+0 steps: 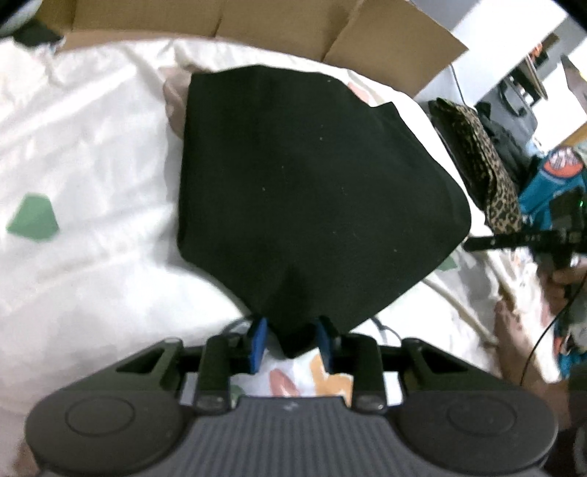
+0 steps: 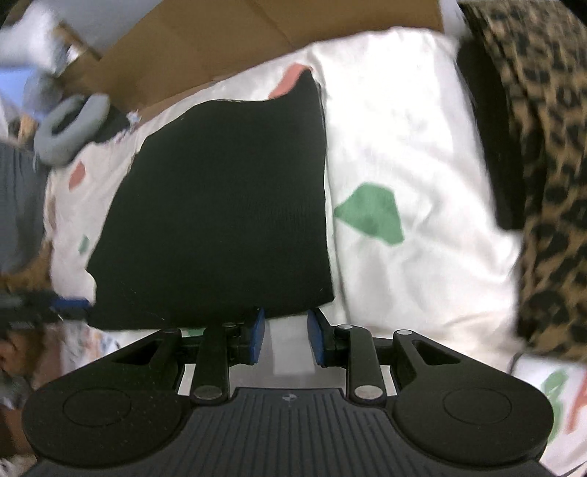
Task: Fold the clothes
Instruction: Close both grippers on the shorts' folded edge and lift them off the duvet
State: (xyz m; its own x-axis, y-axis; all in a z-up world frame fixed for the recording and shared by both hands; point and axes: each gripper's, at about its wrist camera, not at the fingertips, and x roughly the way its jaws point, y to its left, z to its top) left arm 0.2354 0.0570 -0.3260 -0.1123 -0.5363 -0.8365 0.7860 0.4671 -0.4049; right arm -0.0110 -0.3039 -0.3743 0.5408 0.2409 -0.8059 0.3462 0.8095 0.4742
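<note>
Nearest to me, my left hand-held gripper has a corner of the black garment sitting between its blue pads; I cannot tell whether they actually pinch it. My right hand-held gripper stands parted and empty, its pads just short of the garment's near edge. Beyond both, the black garment lies folded flat on the white bedsheet with coloured patches. Further off, a leopard-print cloth lies at the bed's side, and brown cardboard lies at the far edge.
</note>
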